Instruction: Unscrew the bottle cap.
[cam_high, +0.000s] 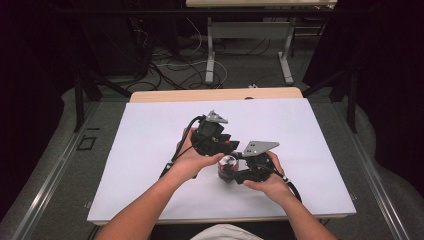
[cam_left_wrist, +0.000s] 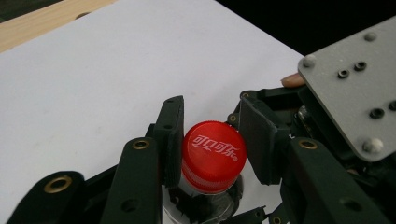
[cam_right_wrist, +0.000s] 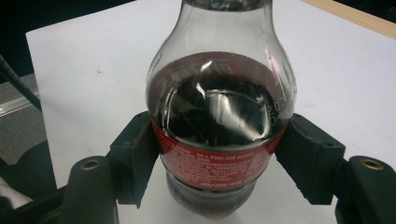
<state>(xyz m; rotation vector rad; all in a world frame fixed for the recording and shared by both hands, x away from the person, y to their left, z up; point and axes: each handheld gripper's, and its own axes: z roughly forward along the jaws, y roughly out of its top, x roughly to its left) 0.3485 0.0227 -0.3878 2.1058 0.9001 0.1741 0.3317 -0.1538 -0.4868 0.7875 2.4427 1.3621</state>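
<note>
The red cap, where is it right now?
In the left gripper view the red cap sits atop the bottle, pinched between the left tool jaws, low and centre.

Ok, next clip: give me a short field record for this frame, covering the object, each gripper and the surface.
object: small cola bottle, dark drink inside, red label
cap: red cap, on the bottle
left gripper: jaws shut on the cap from both sides
right gripper: jaws shut on the bottle at its label
surface: white table
bottle pose: upright on the table
</note>
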